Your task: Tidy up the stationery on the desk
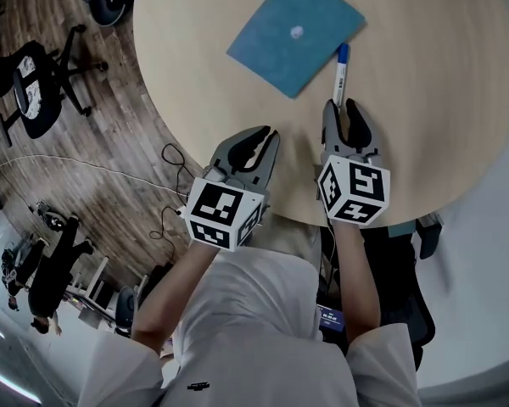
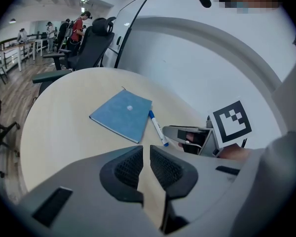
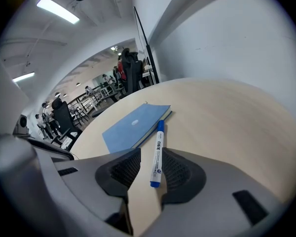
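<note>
- The blue notebook (image 1: 295, 32) lies flat on the round worktop (image 1: 441, 100).
- The pen (image 1: 340, 75) (white barrel, blue ends) lies just beside the notebook's right corner.
- The right gripper (image 1: 343, 107), on the person's side of the notebook, holds its jaws apart astride the pen's near end, without clamping it.
- The left gripper (image 1: 269, 134), left of it and well apart from the notebook, is almost closed and empty.

The surface (image 1: 441, 100) was pale, matt wood-look laminate. The notebook (image 1: 295, 32) had a matt blue cover. The marker (image 3: 158, 154) was smooth, glossy white plastic. The right gripper (image 3: 150, 154) had matt grey plastic jaws with ribbed black pads (image 3: 124, 170). The floor (image 1: 110, 142) was dark wood planks.
</note>
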